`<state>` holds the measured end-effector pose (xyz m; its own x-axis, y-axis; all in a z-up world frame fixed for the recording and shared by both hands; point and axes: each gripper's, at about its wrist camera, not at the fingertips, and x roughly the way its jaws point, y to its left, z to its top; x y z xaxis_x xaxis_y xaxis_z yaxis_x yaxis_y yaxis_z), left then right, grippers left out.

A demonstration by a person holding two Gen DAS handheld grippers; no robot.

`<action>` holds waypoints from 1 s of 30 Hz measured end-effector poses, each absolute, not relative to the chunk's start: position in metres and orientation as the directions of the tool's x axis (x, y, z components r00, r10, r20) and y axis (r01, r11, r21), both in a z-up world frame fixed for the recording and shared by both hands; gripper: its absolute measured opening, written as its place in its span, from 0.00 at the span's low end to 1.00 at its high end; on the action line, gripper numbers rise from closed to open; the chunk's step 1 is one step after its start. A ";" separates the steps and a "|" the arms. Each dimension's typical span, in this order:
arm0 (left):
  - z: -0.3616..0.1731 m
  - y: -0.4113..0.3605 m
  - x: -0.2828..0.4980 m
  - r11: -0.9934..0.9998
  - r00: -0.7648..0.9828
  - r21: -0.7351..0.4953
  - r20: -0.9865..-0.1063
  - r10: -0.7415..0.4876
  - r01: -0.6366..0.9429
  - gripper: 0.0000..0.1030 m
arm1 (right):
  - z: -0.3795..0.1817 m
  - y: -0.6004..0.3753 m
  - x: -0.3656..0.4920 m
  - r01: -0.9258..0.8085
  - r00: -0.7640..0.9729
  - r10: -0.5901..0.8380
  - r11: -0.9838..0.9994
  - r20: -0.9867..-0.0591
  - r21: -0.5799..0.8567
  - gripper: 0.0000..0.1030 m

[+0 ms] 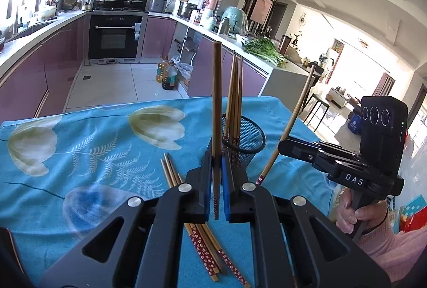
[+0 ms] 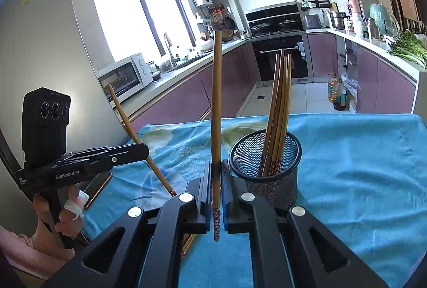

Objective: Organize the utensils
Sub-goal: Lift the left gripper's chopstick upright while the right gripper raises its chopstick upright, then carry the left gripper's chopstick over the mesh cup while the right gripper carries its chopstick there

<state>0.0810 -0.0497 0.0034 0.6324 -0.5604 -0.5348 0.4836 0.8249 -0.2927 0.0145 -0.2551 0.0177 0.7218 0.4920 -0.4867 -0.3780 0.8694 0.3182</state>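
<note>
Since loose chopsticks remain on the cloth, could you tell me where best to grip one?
Probably grip a loose chopstick on its bare wooden shaft, coming from above with jaws across it: it lies flat on the cloth, and only that end shows clear of the left gripper.

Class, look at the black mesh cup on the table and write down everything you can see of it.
The mesh cup is a round, black holder of what looks like wire mesh, with a solid rim and see-through walls. It stands upright on the blue floral tablecloth, open end up. Several wooden chopsticks stand inside, leaning on its rim, their red patterned ends down at the bottom. In the right wrist view it sits just beyond the right gripper, slightly to its right; neither gripper touches it.
</note>
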 end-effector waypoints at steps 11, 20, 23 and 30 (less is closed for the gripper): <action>0.010 -0.060 0.094 0.811 0.629 -0.293 -0.518 -0.579 0.506 0.07 | 0.026 -0.261 0.015 -0.369 0.748 0.473 0.880 -0.466 0.300 0.05; 0.020 -0.067 0.099 0.803 0.634 -0.283 -0.500 -0.591 0.525 0.07 | 0.037 -0.268 0.018 -0.370 0.768 0.462 0.886 -0.444 0.281 0.05; 0.024 -0.071 0.099 0.800 0.637 -0.275 -0.492 -0.594 0.534 0.07 | 0.041 -0.267 0.018 -0.371 0.775 0.458 0.888 -0.436 0.272 0.05; 0.032 -0.076 0.100 0.796 0.644 -0.260 -0.477 -0.598 0.547 0.07 | 0.048 -0.270 0.020 -0.376 0.786 0.454 0.890 -0.419 0.259 0.05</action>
